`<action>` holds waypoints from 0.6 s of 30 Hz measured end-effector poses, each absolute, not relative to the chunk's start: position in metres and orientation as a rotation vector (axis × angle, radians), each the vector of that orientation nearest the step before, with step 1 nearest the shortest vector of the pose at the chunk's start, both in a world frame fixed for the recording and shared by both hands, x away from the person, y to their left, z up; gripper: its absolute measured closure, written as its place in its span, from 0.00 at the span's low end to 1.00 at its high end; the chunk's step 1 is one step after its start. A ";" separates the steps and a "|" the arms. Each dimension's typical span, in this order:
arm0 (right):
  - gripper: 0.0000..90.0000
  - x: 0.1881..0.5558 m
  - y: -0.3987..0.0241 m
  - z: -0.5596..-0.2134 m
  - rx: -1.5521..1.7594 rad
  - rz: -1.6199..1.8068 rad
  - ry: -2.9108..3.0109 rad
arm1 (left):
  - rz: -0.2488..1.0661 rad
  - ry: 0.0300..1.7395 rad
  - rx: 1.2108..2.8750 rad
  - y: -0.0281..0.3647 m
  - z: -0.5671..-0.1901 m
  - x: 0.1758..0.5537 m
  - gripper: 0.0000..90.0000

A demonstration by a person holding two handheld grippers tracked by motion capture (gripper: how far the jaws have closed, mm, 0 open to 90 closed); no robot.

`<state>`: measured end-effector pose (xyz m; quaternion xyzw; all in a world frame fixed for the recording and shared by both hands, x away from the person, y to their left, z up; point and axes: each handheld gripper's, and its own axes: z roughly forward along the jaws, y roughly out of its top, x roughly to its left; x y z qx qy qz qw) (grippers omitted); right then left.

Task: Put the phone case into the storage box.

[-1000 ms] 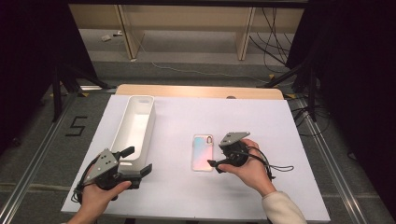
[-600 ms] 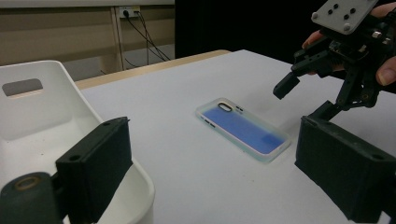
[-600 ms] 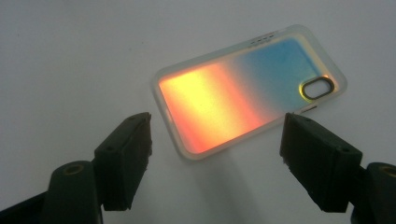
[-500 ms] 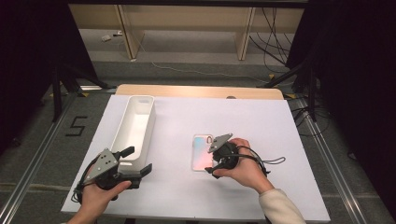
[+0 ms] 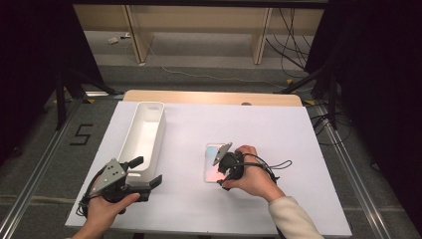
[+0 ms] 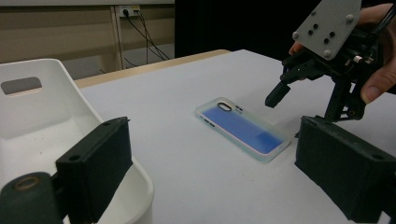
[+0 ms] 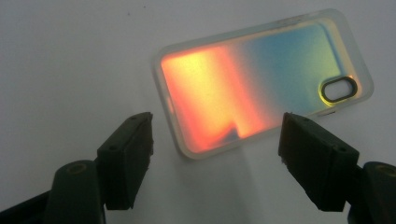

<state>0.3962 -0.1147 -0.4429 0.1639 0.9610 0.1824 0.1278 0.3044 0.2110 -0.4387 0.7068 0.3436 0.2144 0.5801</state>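
- A translucent, iridescent rectangular phone case (image 5: 215, 162) is lying flat on the white counter (image 5: 278, 129), a little right of the middle, with its camera cutout at the far end in the high view.
- The right gripper (image 5: 225, 169) is hovering just over the near part of that case, tipped downward, with the person's right hand (image 5: 255, 174) wrapping around its body.
- In the right gripper view the phone case (image 7: 261, 79) is glowing orange at the near end and blue-green toward the oval cutout, and the two black jaws are standing wide apart, one to each side of the case's near short end, gripping nothing.
- Whether those jaws are touching the counter is something the pictures are not showing clearly.
- The left gripper (image 5: 144, 174) is resting low near the front left edge of the counter in the person's left hand (image 5: 107, 206), well apart from the case.
- Its jaws are spread wide and are holding nothing, as the left gripper view is showing; one jaw is sitting just in front of the near rim of a long white plastic bin (image 6: 42, 126).
- That bin (image 5: 144, 132) is lying lengthwise on the left half of the counter, beside the case but not touching it.
- From the left gripper view, the right gripper (image 6: 303, 98) is hanging just above the case's (image 6: 243, 128) far edge.
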 end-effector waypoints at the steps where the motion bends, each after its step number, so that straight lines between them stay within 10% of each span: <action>1: 0.31 0.397 -0.113 -0.442 0.470 0.524 2.803 | 0.501 0.802 1.651 0.211 -0.438 0.304 0.11; 18: 0.41 0.401 -0.094 -0.447 0.307 0.376 2.832 | 0.494 0.798 1.650 0.211 -0.439 0.305 0.11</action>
